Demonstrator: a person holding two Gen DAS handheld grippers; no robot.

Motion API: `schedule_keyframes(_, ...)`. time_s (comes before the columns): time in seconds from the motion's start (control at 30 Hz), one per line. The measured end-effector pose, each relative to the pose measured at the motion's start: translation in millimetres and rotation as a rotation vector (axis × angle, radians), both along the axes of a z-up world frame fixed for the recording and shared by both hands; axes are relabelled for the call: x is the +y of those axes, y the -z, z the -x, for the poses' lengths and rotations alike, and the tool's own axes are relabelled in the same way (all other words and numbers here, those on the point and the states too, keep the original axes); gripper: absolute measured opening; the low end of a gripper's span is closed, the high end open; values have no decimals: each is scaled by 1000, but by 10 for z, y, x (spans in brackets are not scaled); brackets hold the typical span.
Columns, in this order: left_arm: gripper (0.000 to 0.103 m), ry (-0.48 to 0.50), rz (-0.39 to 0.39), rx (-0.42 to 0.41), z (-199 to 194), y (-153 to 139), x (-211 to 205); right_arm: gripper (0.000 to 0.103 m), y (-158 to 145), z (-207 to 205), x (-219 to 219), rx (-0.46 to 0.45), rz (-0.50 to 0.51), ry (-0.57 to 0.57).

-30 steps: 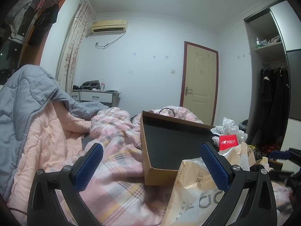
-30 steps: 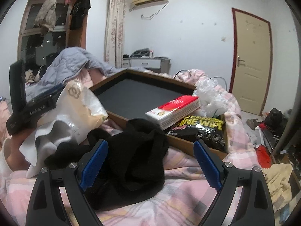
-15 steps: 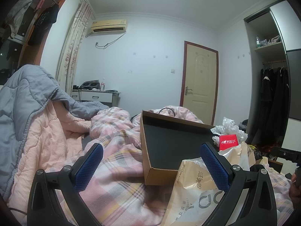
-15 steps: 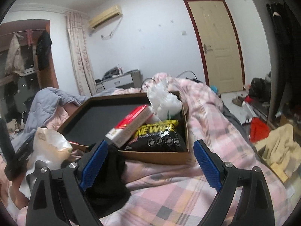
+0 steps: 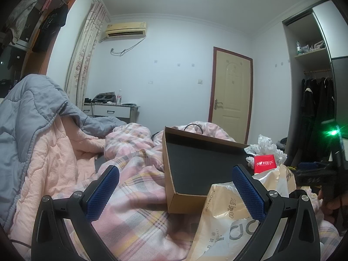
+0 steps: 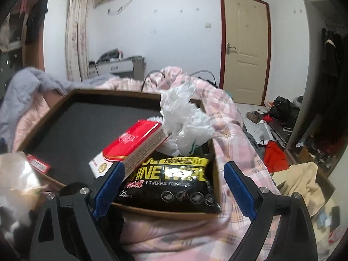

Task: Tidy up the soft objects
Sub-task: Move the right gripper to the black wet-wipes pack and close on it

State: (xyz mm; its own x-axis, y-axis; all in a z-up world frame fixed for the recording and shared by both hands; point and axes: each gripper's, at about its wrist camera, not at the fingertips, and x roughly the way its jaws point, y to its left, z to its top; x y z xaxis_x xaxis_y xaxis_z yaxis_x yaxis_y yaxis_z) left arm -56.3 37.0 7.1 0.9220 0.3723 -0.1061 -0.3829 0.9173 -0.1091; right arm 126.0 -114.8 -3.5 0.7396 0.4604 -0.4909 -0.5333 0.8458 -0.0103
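Note:
A shallow cardboard box [image 5: 174, 202] with a dark lining [image 6: 82, 128] lies on the plaid bed cover. At its near right end are a black wet-wipe pack [image 6: 171, 180], a red tissue pack [image 6: 130, 145] and a crumpled white plastic bag [image 6: 184, 119]. My right gripper [image 6: 174, 187] is open just before the wipe pack, holding nothing. A black cloth [image 6: 71, 191] lies low left of it, mostly hidden. My left gripper [image 5: 174, 187] is open above the bed, at the box's corner and a beige plastic bag [image 5: 230, 221].
A pink and grey quilt [image 5: 32, 130] is heaped at the left. A door [image 5: 230, 100] and an open wardrobe [image 5: 315, 100] stand at the back right. Clothes and bags [image 6: 282, 117] litter the floor right of the bed. The other gripper's handle and a hand [image 5: 330, 182] show at the right edge.
My right gripper swung right from the black cloth and moved closer to the box's end with the wipe pack. The left gripper stayed put.

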Motion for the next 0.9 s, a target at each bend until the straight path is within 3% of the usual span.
schedule_keyframes(0.13, 103, 0, -1, 1, -4, 8, -2, 92, 108, 39, 80, 12, 82, -2)
schedule_keyframes(0.33, 103, 0, 0, 1, -2, 8, -3, 91, 63, 56, -6, 9, 80, 2)
schedule_keyframes(0.5, 103, 0, 0, 1, -1, 3, -7, 76, 20, 167, 30, -47, 117, 4)
schedule_keyframes(0.9, 103, 0, -1, 1, -1, 2, -9, 59, -54, 135, 77, -63, 91, 12)
